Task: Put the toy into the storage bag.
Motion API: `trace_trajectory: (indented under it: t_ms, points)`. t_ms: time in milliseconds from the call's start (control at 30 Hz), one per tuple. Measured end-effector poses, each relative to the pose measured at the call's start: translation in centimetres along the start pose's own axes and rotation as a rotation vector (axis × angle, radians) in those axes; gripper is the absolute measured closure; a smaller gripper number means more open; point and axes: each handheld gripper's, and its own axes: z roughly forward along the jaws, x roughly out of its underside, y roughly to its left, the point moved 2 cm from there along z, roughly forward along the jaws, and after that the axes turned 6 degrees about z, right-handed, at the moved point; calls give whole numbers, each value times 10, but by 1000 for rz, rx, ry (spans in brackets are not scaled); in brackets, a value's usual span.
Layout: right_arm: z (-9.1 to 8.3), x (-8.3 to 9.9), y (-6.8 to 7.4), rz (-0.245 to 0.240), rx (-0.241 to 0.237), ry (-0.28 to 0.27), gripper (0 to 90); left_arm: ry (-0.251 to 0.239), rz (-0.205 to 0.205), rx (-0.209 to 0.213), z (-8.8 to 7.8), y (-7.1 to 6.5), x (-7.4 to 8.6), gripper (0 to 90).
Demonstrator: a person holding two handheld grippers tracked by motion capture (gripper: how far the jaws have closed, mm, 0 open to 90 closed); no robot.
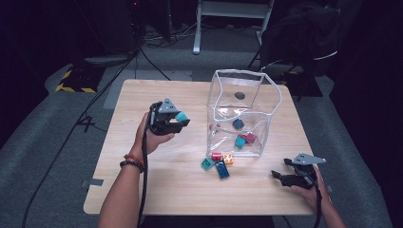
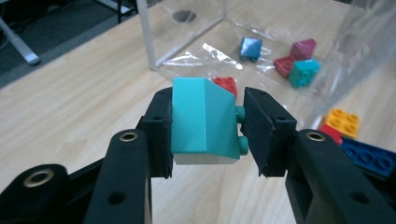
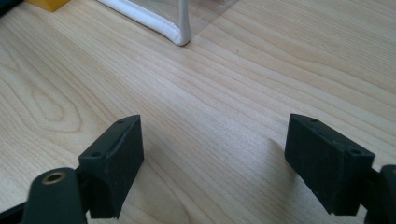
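1. At the lower right of the high view, the right gripper (image 1: 280, 176) is being rested low over the pale wooden table (image 1: 157, 194); its jaws are being held spread wide with nothing between them, seemingly kept ready.
2. At centre left, a teal sloped plastic building brick (image 2: 203, 121) is being pinched in the left gripper (image 1: 177, 121), one pad on its flat side and the other on its studs, and it is being held clear of the tabletop, probably for carrying to the bag.
3. Loose bricks (image 1: 218, 164) are being left lying just in front of the bag.
4. Farther back, a clear plastic bag with white edging (image 1: 273, 107) is being kept upright and open, with several bricks already lying inside.
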Motion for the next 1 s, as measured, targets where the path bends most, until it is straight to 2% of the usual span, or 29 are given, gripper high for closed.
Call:
trace_trajectory:
  t_ms: [100, 267, 500, 1000]
  points:
    - [0, 0, 0, -1, 0, 0, 200, -23, -10, -11, -1, 6, -14, 567]
    - [0, 0, 0, -2, 0, -1, 200, -33, -3, -35, -1, 12, -37, 567]
    - [0, 0, 0, -1, 0, -1, 200, -46, 6, -28, 6, 11, -65, 567]
    - [0, 0, 0, -1, 0, -1, 200, -93, 90, 20, 23, -19, -124, 567]
